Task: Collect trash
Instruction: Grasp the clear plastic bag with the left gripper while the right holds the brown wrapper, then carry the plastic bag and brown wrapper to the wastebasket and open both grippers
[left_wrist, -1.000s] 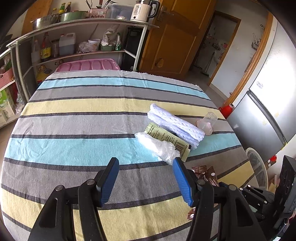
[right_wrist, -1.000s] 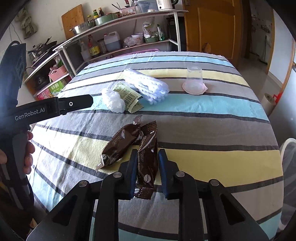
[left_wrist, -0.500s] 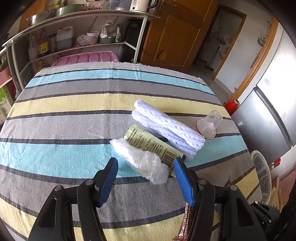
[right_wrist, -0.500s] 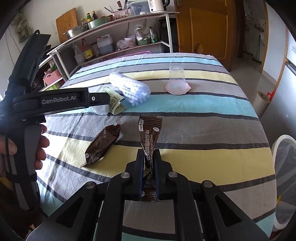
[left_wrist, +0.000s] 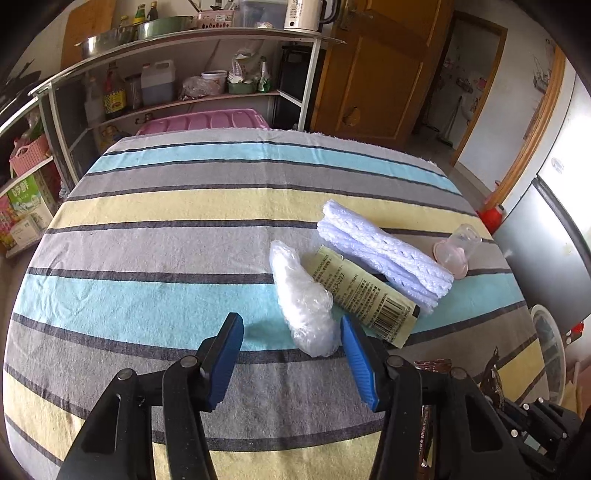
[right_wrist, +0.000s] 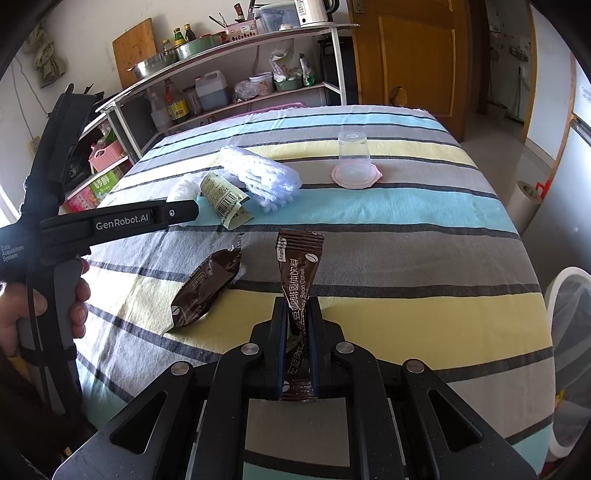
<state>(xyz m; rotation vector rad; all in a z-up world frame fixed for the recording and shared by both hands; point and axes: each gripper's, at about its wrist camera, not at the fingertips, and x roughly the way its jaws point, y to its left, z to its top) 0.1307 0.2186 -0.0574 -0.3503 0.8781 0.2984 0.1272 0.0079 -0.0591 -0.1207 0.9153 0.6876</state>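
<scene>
— Fingers on your right gripper (right_wrist: 297, 314) pinch the coffee sachet (right_wrist: 300, 273), raised above the striped tablecloth (right_wrist: 406, 206).

— And your left gripper (left_wrist: 291, 332)?

— Half-spread, just been narrowing, crumpled plastic bag (left_wrist: 303, 299) between the pads, unpressed.

The surface (right_wrist: 424, 206) had a striped cloth in blue, grey and yellow. On it lay a crumpled clear plastic bag (left_wrist: 304, 299) touching a pale green wrapper (left_wrist: 364, 295), with a folded white cloth (left_wrist: 384, 253) just beside that, an upside-down clear cup (right_wrist: 354, 158) on its pink lid, and a brown snack wrapper (right_wrist: 205, 291) nearer the edge.
</scene>
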